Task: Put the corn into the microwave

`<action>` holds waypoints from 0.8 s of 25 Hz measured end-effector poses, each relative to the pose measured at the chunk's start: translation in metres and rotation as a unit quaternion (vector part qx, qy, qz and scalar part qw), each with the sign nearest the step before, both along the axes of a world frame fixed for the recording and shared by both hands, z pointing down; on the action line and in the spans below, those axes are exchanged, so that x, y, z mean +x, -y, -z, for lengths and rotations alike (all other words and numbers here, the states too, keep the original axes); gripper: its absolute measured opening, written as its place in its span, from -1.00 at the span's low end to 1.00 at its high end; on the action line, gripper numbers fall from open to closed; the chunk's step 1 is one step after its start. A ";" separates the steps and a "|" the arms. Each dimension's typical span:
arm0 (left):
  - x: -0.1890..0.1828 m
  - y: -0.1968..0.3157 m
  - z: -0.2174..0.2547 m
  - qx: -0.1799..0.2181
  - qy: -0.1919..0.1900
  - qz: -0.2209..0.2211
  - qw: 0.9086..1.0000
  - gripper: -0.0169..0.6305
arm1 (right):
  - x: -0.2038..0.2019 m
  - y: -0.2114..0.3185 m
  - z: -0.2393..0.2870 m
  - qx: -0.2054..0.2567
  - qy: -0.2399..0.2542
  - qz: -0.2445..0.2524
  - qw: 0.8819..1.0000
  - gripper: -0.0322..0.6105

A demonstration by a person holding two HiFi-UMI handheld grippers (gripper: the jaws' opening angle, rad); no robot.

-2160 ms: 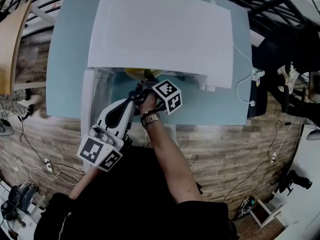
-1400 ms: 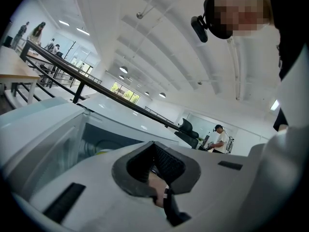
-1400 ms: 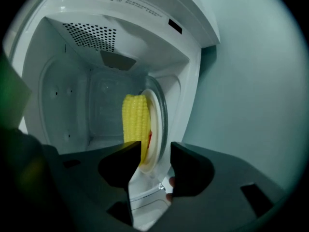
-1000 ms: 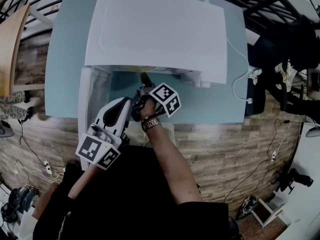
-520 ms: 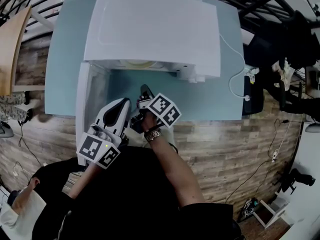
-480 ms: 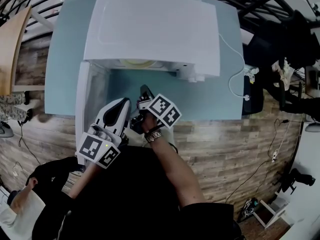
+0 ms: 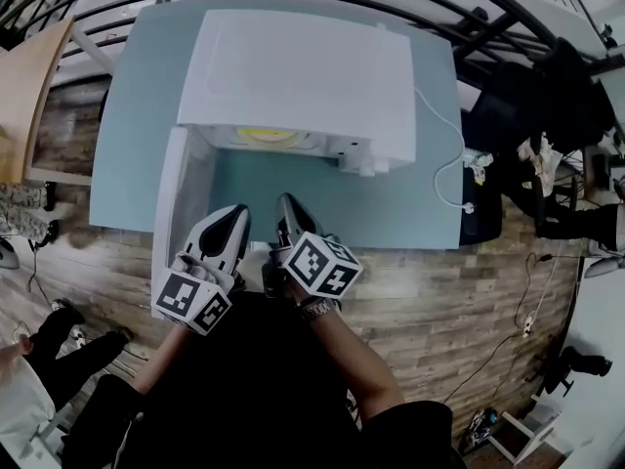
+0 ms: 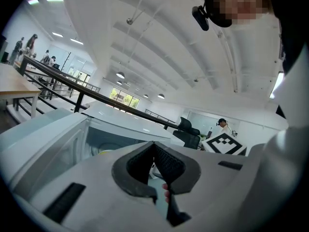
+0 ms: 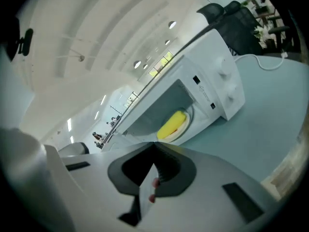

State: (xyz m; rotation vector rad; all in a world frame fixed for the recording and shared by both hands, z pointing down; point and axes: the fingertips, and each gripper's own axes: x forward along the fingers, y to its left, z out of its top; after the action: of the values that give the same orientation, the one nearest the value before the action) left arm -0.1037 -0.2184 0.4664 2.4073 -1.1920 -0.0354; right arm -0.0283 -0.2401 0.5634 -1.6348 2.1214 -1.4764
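While the corn (image 7: 266, 134) is lying crosswise inside the microwave (image 7: 303, 76), the left gripper (image 7: 234, 218) and right gripper (image 7: 285, 208) are hovering in front, both closed and empty, the left nearer the open door (image 7: 174, 203).

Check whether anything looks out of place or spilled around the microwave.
Nothing is spilled, tipped or damaged. The one thing that stands out is the microwave door, which hangs wide open at the left, with the corn lying inside.

place: open office-like hall | cues: office chairs (image 8: 189, 129), wooden desk (image 7: 27, 96), rows of ceiling lights (image 8: 120, 75), black railing (image 8: 133, 109)
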 end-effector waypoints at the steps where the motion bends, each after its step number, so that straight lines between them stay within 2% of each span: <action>1: -0.001 -0.002 0.002 0.003 0.000 0.002 1.000 -0.94 | 0.000 -0.004 0.009 0.012 -0.009 0.004 1.000 -0.87; 6: -0.009 -0.004 0.015 0.025 0.008 0.010 1.000 -0.94 | 0.001 -0.016 0.054 0.081 -0.058 0.022 0.995 -0.87; 12: -0.014 -0.009 0.027 0.040 0.018 0.009 0.999 -0.94 | 0.006 -0.026 0.099 0.159 -0.115 0.031 0.980 -0.87; 20: -0.016 -0.019 0.043 0.060 0.030 0.003 0.998 -0.94 | 0.014 -0.044 0.140 0.225 -0.144 0.023 0.963 -0.87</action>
State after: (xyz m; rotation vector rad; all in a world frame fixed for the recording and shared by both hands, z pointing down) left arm -0.1201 -0.1995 0.4233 2.5242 -1.2562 -0.0385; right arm -0.0141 -0.1961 0.4232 -1.7015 2.4209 -0.7096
